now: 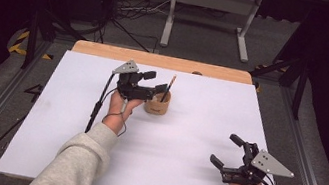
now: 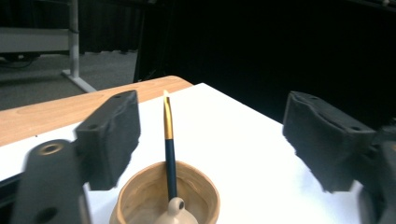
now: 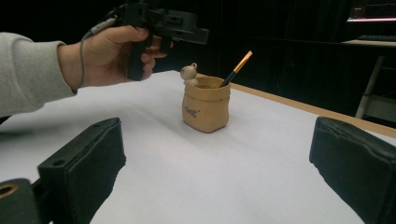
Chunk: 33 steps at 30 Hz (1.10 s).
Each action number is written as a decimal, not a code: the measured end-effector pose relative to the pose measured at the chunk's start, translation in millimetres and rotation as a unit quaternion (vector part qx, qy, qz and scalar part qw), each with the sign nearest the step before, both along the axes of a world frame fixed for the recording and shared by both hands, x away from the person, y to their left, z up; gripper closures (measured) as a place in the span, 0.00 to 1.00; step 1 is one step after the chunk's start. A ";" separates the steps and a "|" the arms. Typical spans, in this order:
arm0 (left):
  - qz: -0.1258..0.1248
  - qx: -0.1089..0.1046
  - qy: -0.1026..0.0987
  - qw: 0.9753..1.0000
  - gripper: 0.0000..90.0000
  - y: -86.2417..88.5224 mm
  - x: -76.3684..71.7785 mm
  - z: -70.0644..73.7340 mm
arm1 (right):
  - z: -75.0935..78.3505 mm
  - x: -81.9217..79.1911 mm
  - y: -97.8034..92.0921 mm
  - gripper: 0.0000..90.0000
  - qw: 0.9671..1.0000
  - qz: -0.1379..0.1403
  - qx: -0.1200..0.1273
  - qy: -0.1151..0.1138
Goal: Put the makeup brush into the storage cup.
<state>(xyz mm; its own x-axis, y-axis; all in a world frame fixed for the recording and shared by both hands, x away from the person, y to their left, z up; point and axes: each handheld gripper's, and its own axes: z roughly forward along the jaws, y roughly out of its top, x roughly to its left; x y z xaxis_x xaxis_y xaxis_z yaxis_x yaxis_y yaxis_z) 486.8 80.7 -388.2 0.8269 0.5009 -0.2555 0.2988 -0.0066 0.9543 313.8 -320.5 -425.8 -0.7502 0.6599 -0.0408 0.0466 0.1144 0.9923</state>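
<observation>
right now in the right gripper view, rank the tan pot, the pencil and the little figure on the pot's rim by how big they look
1. Tan pot, clearly the largest.
2. Pencil, counting only the part showing above the rim.
3. Little figure, smallest, though close to the pencil's visible part.

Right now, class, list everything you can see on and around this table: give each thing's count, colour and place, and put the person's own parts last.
Pot: one, tan, sack-shaped with a small figure on its rim, centre of the table.
Pencil: one, dark blue with a gold end, leaning in the pot.
Sheet: one, white, covering the table.
Table: one, wooden, far edge bare.
Stand: one, white, on the floor beyond.
Left gripper: one, black, open, over the pot.
Right gripper: one, black, open, near right of the sheet.
Sleeves: two, grey, bottom edge.
</observation>
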 end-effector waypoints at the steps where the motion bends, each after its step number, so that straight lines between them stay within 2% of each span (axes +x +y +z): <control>1: -0.003 0.003 -0.004 1.000 0.17 2.1 -2.4 3.0 | -0.1 0.4 0.1 0.04 1.000 -0.001 -0.001 0.000; 6: -0.019 0.007 -0.011 1.000 0.09 11.6 -12.0 14.1 | 0.4 1.7 -0.9 0.04 1.000 -0.006 -0.006 0.007; 11: -0.031 0.000 -0.012 0.999 0.05 24.1 -22.5 25.3 | 2.1 3.7 -2.5 0.03 1.000 -0.008 -0.005 0.011; 14: -0.033 0.010 -0.014 0.999 0.00 29.9 -30.3 30.7 | 4.5 4.6 -3.3 0.03 1.000 -0.009 -0.007 0.009; 21: -0.034 -0.005 -0.031 0.999 0.00 44.9 -46.9 34.9 | 6.9 6.3 -5.8 0.02 1.000 -0.015 -0.006 0.009; 24: -0.036 -0.006 -0.033 0.999 0.00 49.8 -49.8 34.8 | 7.6 7.1 -7.0 0.02 1.000 -0.018 -0.006 0.008; 27: -0.042 0.005 -0.026 0.999 0.00 57.3 -52.8 35.7 | 7.8 8.3 -9.3 0.02 1.000 -0.020 -0.008 0.010; 30: -0.038 -0.006 -0.032 0.999 0.00 65.2 -57.9 35.9 | 7.6 8.8 -9.7 0.02 1.000 -0.021 -0.008 0.013; 33: -0.038 -0.005 -0.037 0.999 0.00 71.4 -62.6 36.6 | 7.8 8.9 -9.9 0.02 1.000 -0.021 -0.009 0.012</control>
<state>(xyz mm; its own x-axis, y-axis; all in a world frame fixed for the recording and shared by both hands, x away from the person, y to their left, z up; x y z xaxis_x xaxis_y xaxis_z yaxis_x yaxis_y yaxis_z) 424.2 152.1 -351.5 0.8790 0.4339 -0.1979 0.2274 -0.0166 0.9737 322.7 -330.4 -417.9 -0.7221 0.6909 -0.0356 0.0756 0.1299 0.9886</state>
